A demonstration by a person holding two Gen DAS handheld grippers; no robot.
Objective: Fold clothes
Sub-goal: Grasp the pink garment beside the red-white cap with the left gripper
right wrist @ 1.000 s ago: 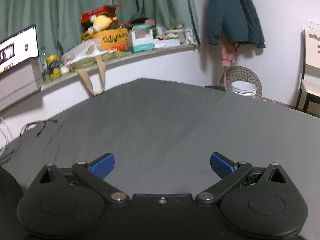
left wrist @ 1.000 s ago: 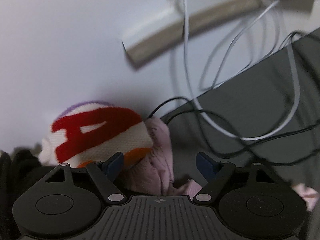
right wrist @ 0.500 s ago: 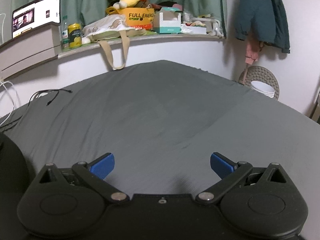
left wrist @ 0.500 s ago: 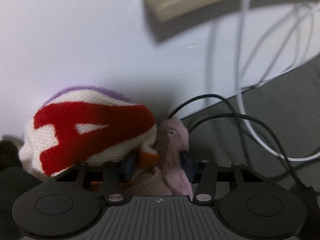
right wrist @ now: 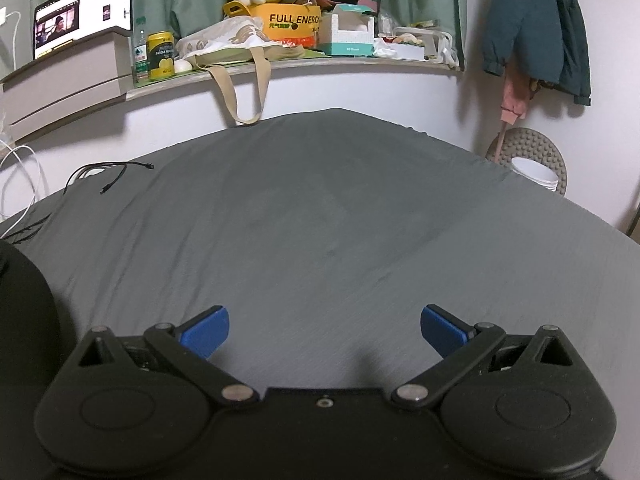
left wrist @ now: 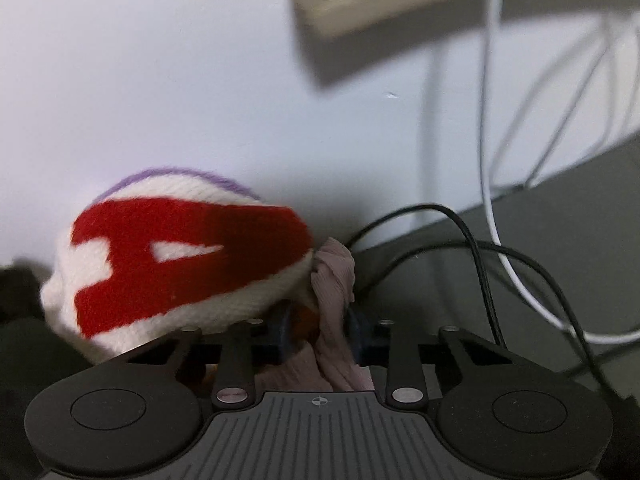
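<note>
Grey bed sheet (right wrist: pixel 320 216) spreads bare ahead of the right gripper (right wrist: pixel 324 330), whose blue pads stand wide apart with nothing between them. White wall (left wrist: pixel 160 80) fills the left wrist view. Red-and-white knit garment (left wrist: pixel 176 264) lies bunched against it, touching the pink garment (left wrist: pixel 334 280). Left gripper (left wrist: pixel 320 330) is narrowed, pinching a fold of the pink garment. Black cable (left wrist: pixel 472 248) and white cable (left wrist: pixel 490 160) trail beside it.

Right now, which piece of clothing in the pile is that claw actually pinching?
The left claw pinches the pale pink garment, not the knit with the red letter beside it, which bulges left of the claw.
</note>
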